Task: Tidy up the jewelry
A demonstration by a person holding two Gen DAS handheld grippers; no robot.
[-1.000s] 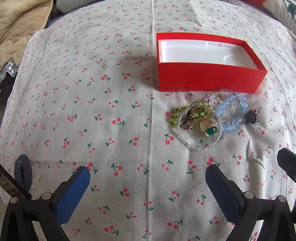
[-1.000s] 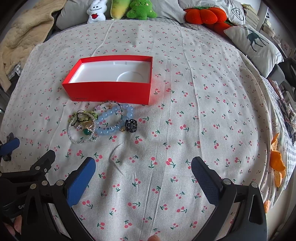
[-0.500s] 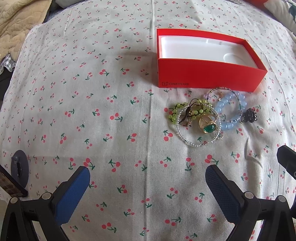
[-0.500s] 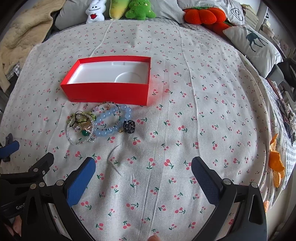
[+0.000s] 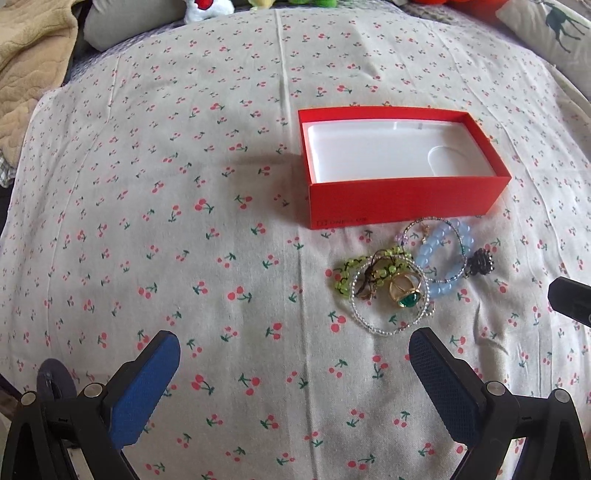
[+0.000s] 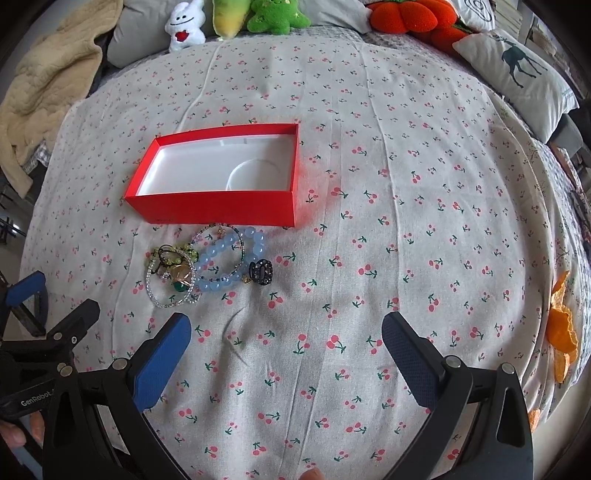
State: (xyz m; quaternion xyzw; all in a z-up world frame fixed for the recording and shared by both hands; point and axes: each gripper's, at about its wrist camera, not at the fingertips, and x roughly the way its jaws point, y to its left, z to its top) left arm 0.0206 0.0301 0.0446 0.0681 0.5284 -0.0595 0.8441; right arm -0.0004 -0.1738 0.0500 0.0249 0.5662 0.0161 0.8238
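Note:
An open red box (image 5: 402,201) with a white tray inside lies on the cherry-print bedspread; it also shows in the right wrist view (image 6: 221,206). Just in front of it is a tangle of jewelry: a gold ring with a green stone (image 5: 406,293), a clear bead bracelet (image 5: 384,326), green beads (image 5: 347,271), a pale blue bead bracelet (image 5: 439,254) (image 6: 225,266) and a dark ring (image 5: 480,262) (image 6: 261,272). My left gripper (image 5: 293,373) is open and empty, below and left of the pile. My right gripper (image 6: 286,354) is open and empty, below and right of it.
Plush toys (image 6: 236,18) and pillows (image 6: 513,62) line the far edge of the bed. A beige blanket (image 6: 48,85) lies at the far left. Orange peel-like pieces (image 6: 561,328) sit at the right edge. The bedspread (image 6: 406,221) stretches wide to the right.
The left wrist view has tilted up, so the box and jewelry sit lower in it and the far bed edge shows. The right view shifted slightly. Both grippers stayed open.

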